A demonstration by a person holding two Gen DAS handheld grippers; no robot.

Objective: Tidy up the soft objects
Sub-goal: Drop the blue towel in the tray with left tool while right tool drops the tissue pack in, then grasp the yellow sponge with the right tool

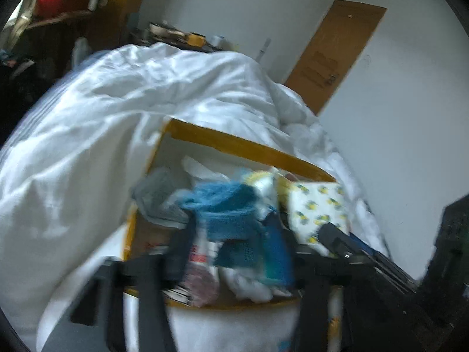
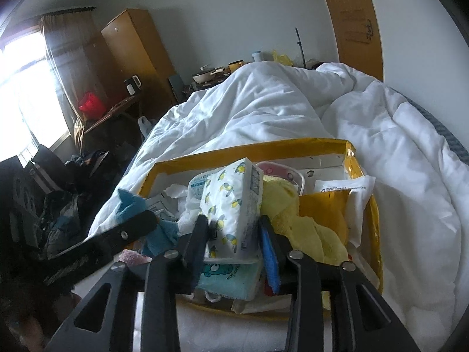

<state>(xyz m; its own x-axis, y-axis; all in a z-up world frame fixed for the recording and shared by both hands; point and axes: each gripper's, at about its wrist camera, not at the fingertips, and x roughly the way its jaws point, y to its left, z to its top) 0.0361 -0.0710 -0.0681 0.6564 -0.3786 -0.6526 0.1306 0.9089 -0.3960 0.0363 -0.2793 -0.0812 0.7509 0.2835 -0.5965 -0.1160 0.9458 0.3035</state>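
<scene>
right tongs (image 2: 231, 228) sit nearest, clamped on a lemon-print tissue pack (image 2: 231, 205) held above the yellow-rimmed box (image 2: 322, 143) on the bed (image 2: 263, 108). a yellow cloth (image 2: 293, 220) lies just right of the pack, a teal bear pack (image 2: 228, 275) under it. left tongs (image 1: 234, 228) grip a blue cloth (image 1: 225, 205) over the box's left side; that view is blurred. white paper and envelopes fill the far part of the box.

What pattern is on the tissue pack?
Yellow lemons on the white soft tissue pack, clearest in the right wrist view.
</scene>
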